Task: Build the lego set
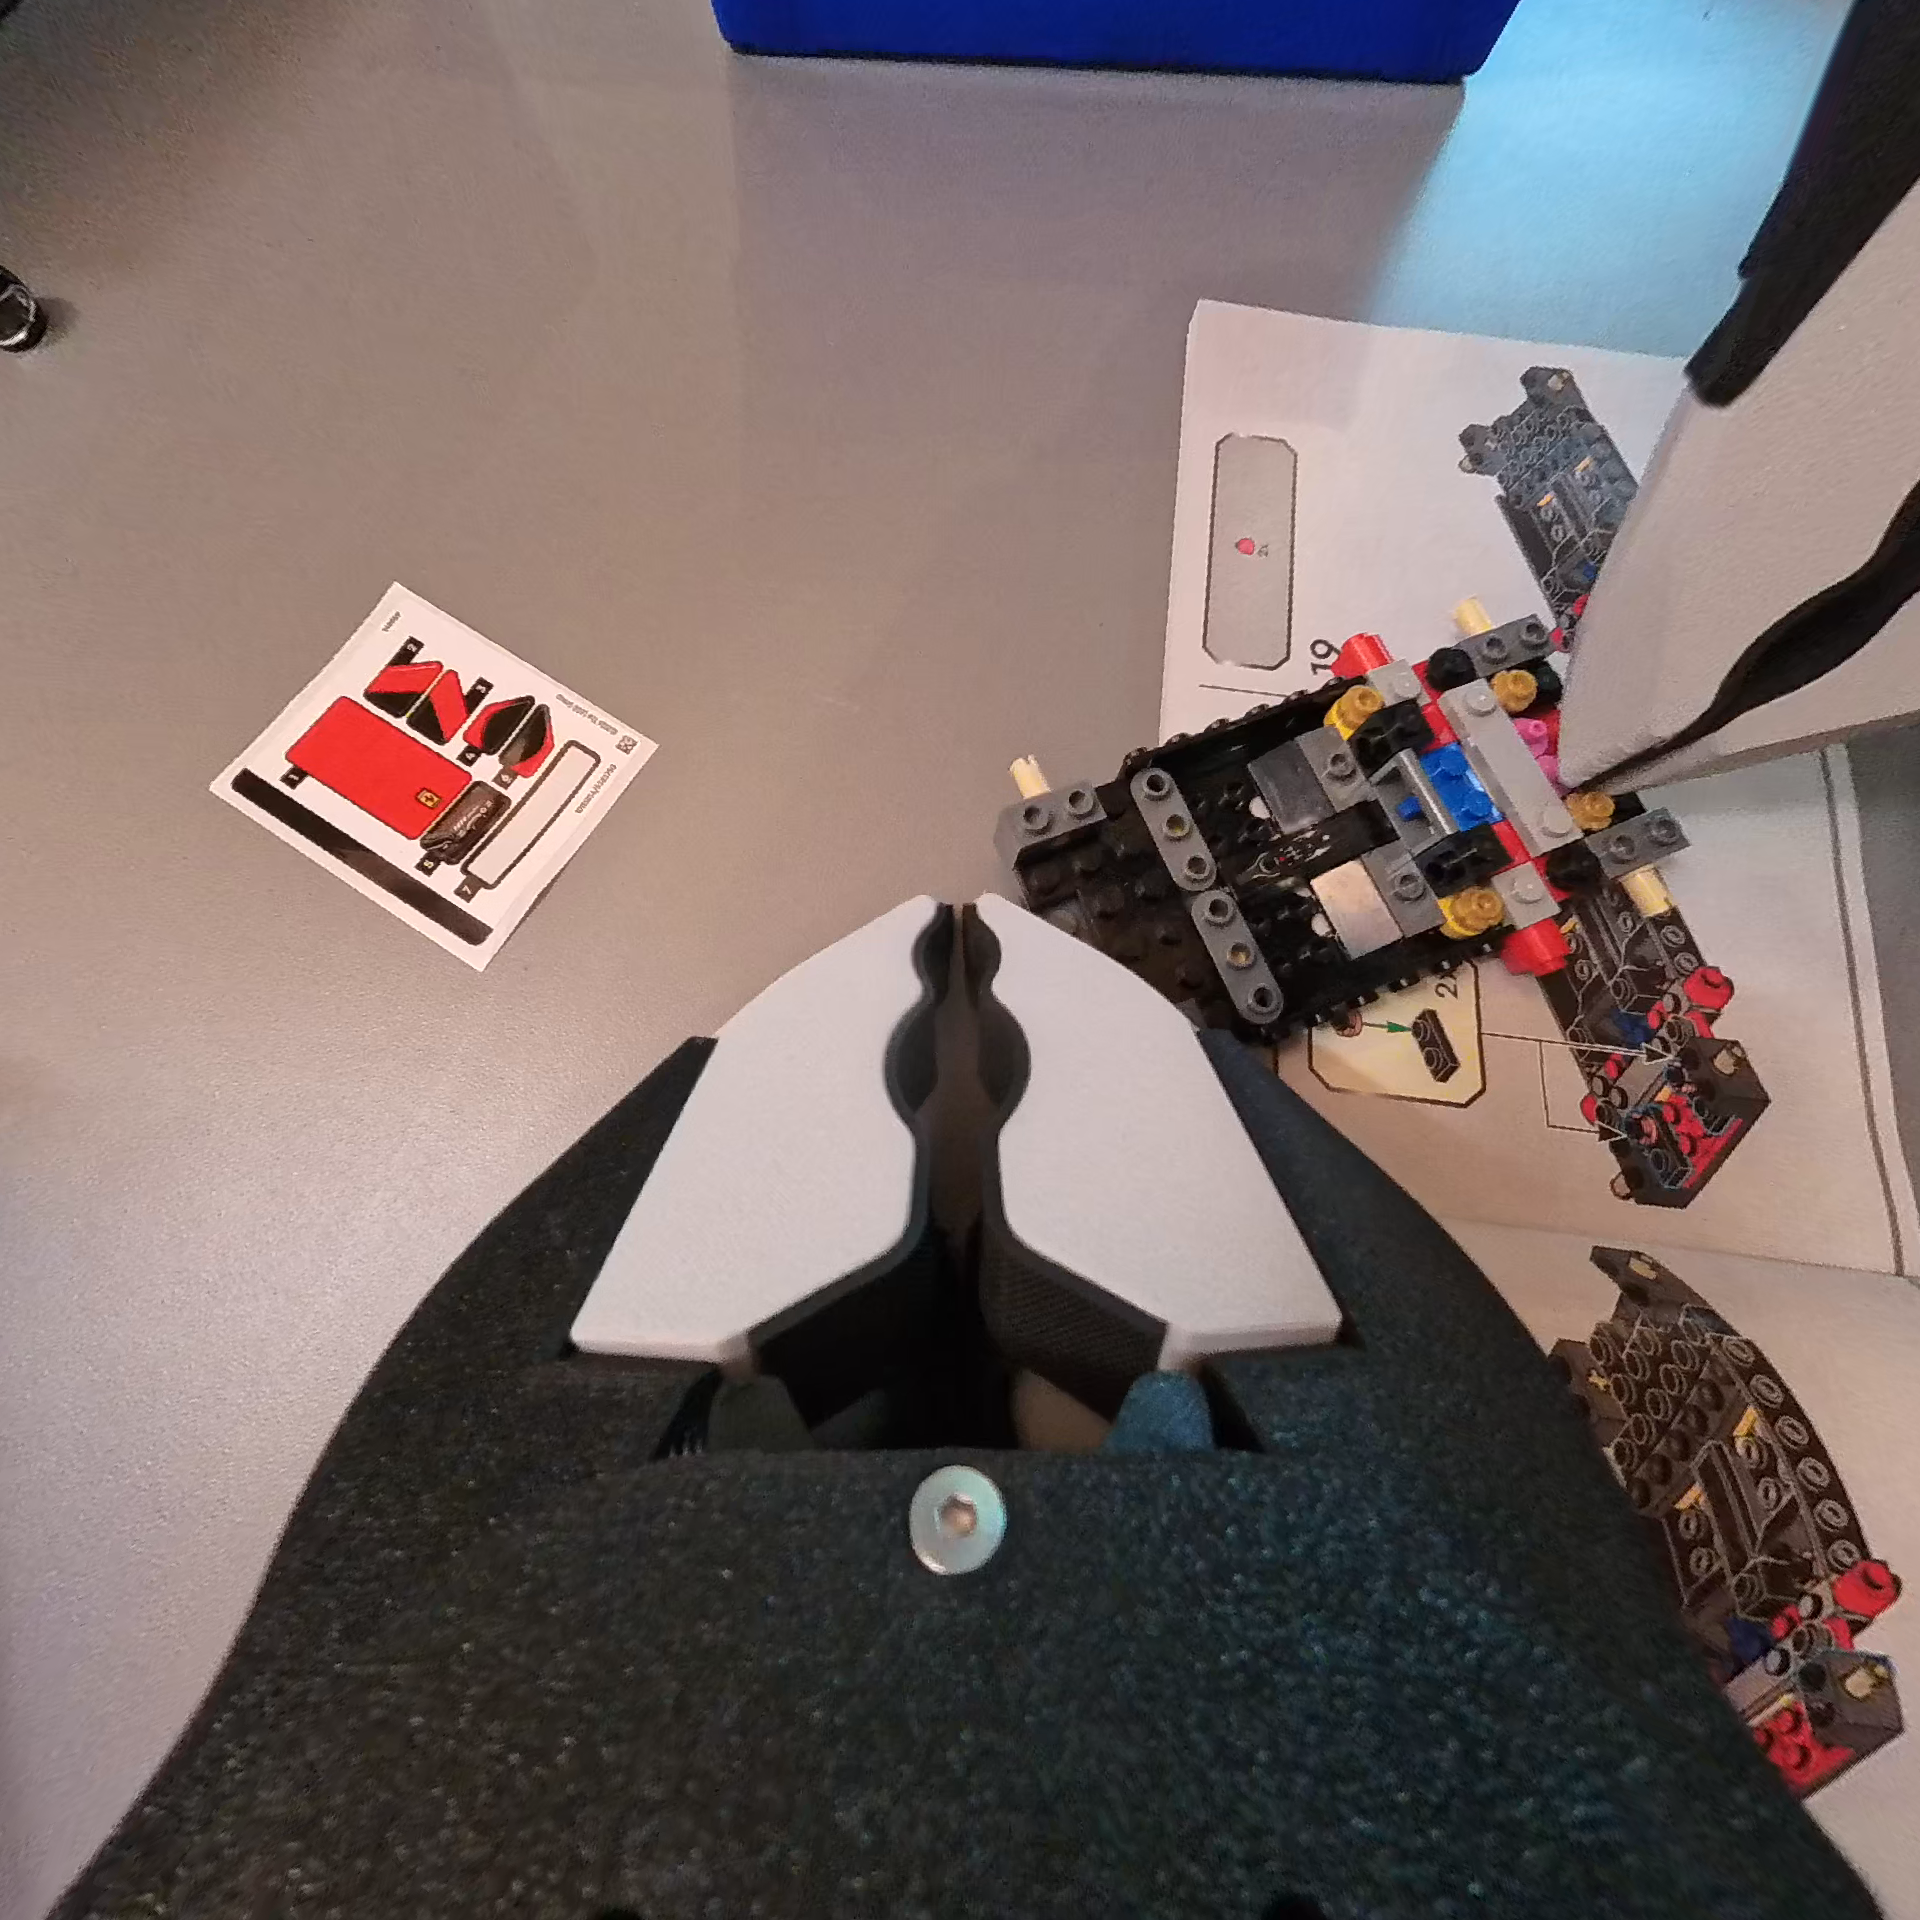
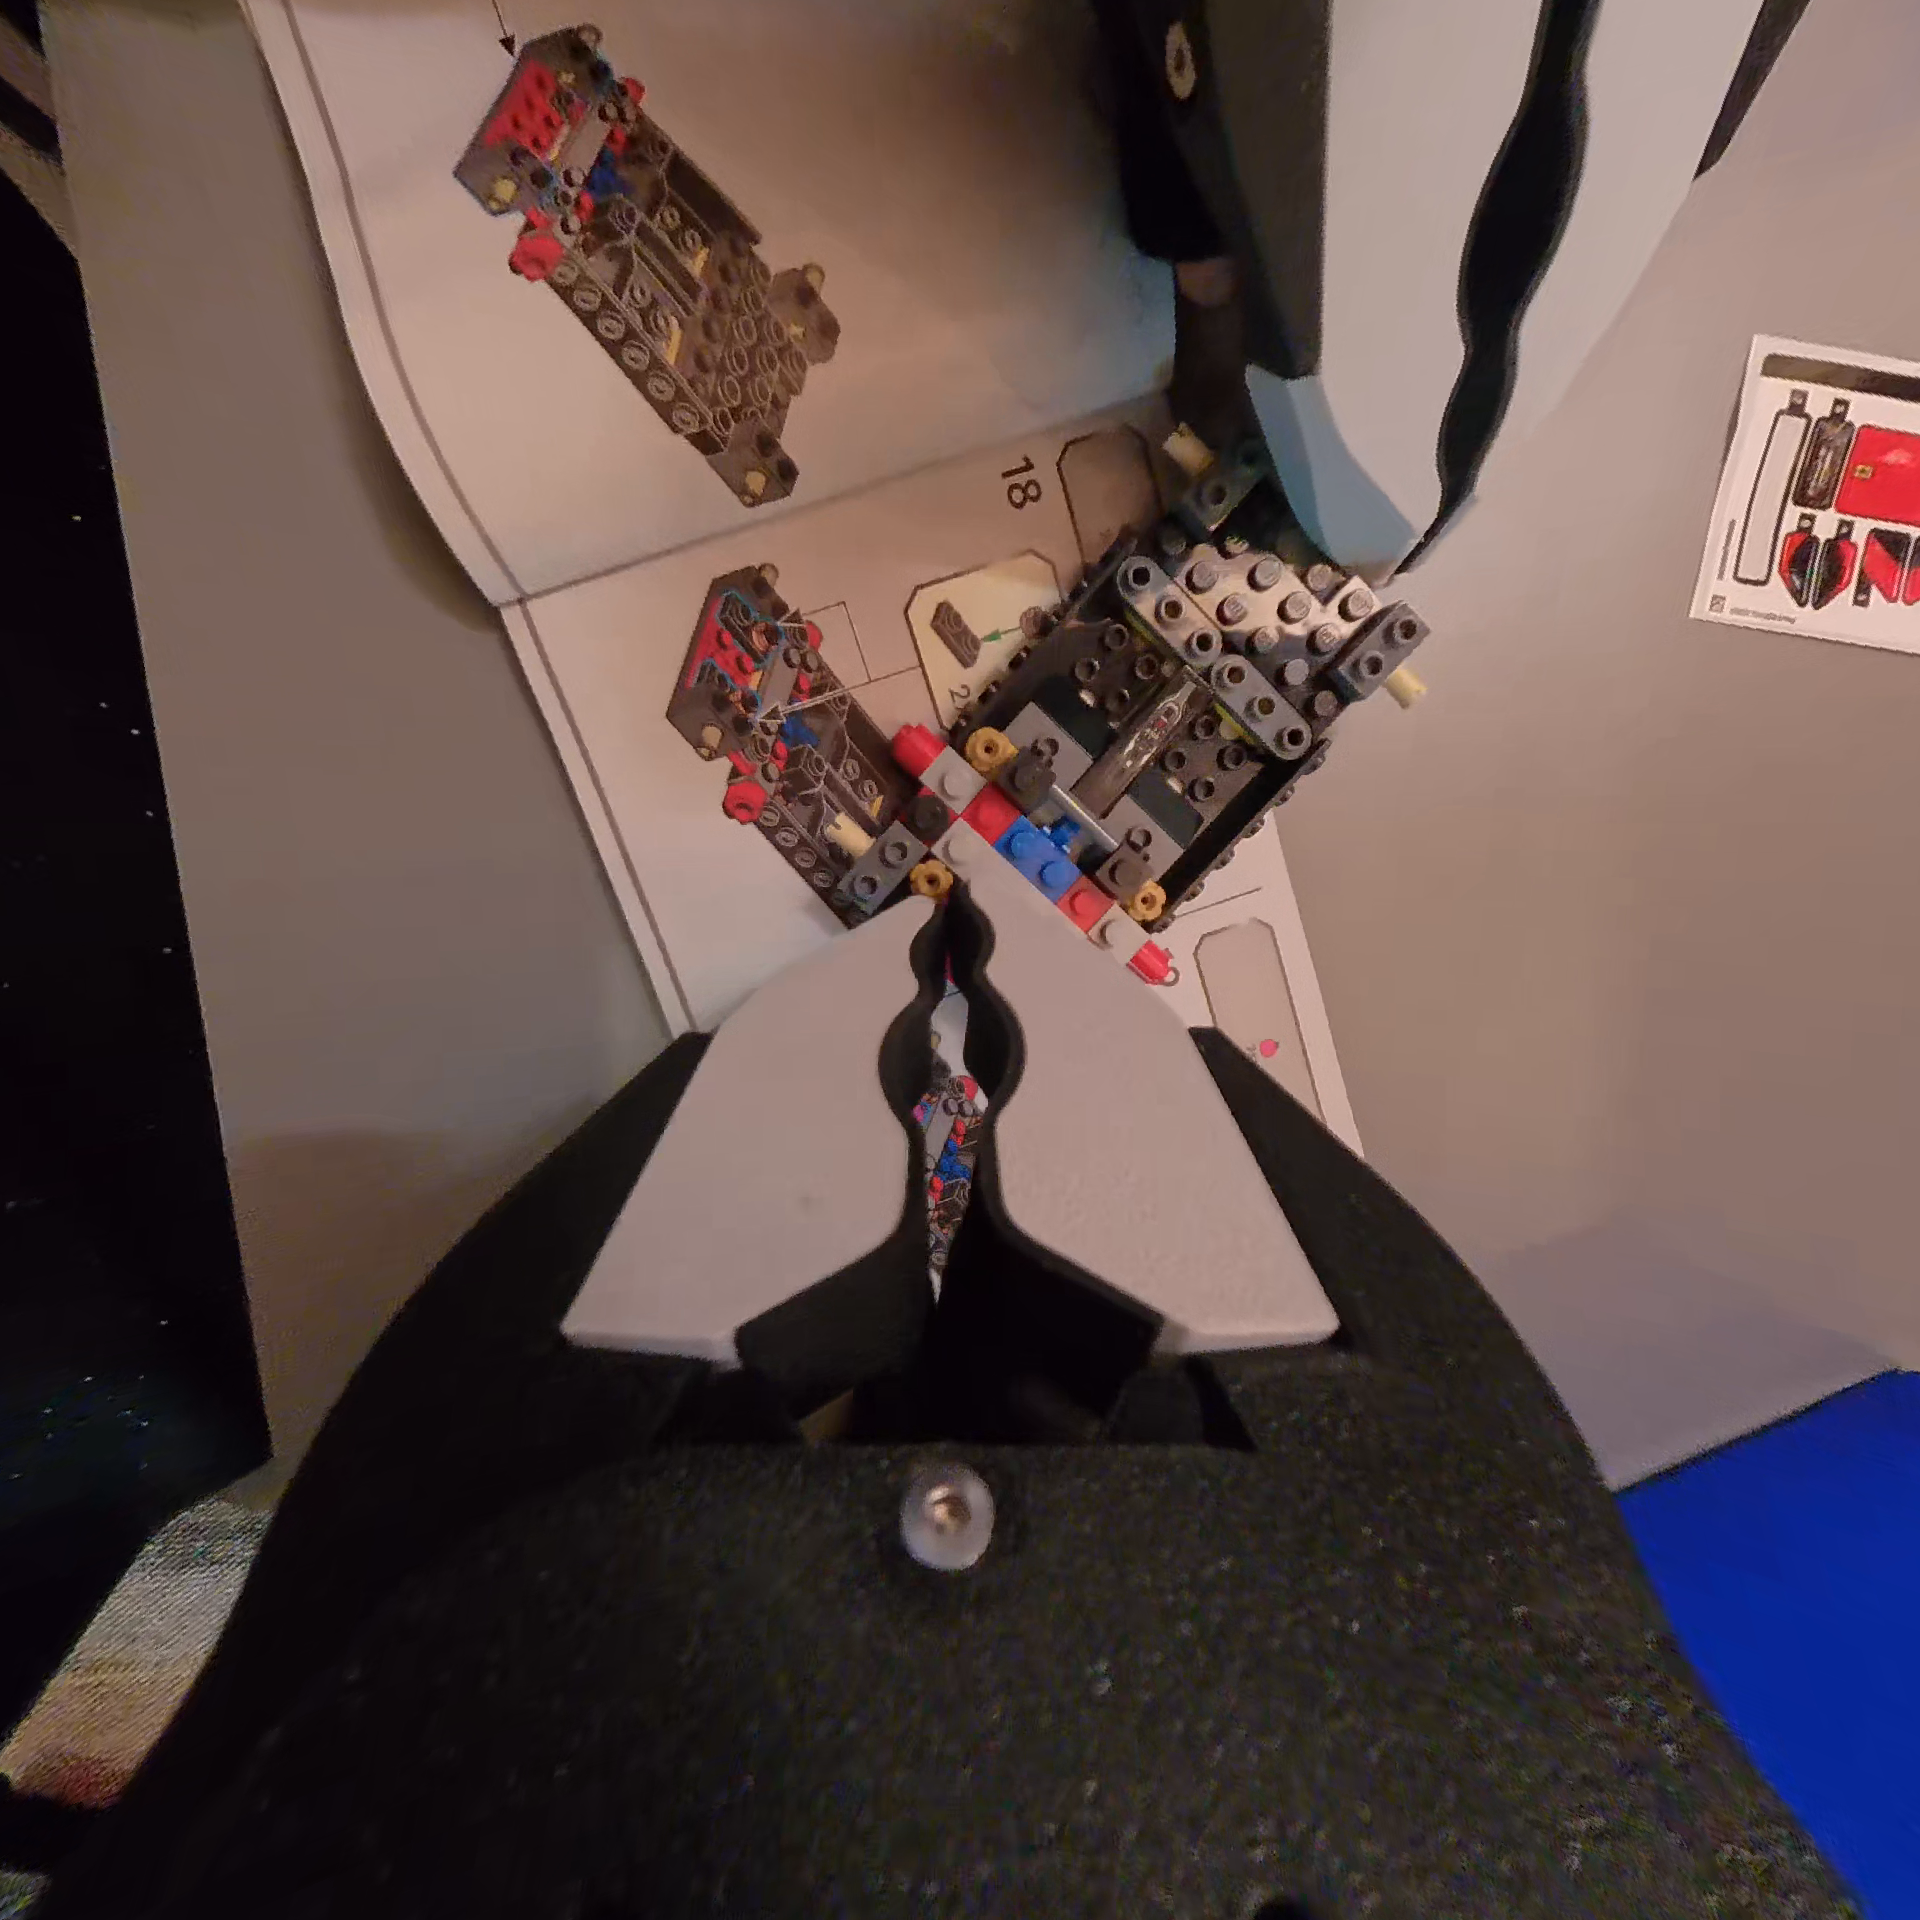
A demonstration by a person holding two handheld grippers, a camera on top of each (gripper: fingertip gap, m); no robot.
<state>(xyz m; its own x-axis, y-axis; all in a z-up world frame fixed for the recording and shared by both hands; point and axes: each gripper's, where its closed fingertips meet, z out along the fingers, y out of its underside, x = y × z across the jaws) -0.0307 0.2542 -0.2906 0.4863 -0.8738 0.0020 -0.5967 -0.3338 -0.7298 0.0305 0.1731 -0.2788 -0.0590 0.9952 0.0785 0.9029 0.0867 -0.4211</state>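
A partly built lego car chassis (image 1: 1330, 852), black with grey, red, blue and gold pieces, lies on the open instruction booklet (image 1: 1351, 468). My left gripper (image 1: 961, 909) is shut and empty, with its tips at the chassis's near black corner. My right gripper (image 1: 1579, 784) comes in from the upper right, shut, with its tips on the red and grey end beside a gold stud (image 1: 1590, 808). In the right wrist view the right gripper (image 2: 951, 904) touches the chassis (image 2: 1143, 748) by a gold stud (image 2: 932, 881). The left gripper (image 2: 1392, 566) rests on the far end.
A sticker sheet (image 1: 431, 774) lies on the grey table to the left of the chassis; it also shows in the right wrist view (image 2: 1818, 499). A blue bin (image 1: 1101, 31) stands at the table's far edge. The booklet (image 2: 582, 468) curls upward at its fold. The grippers' ends are close to 11 centimeters from one another.
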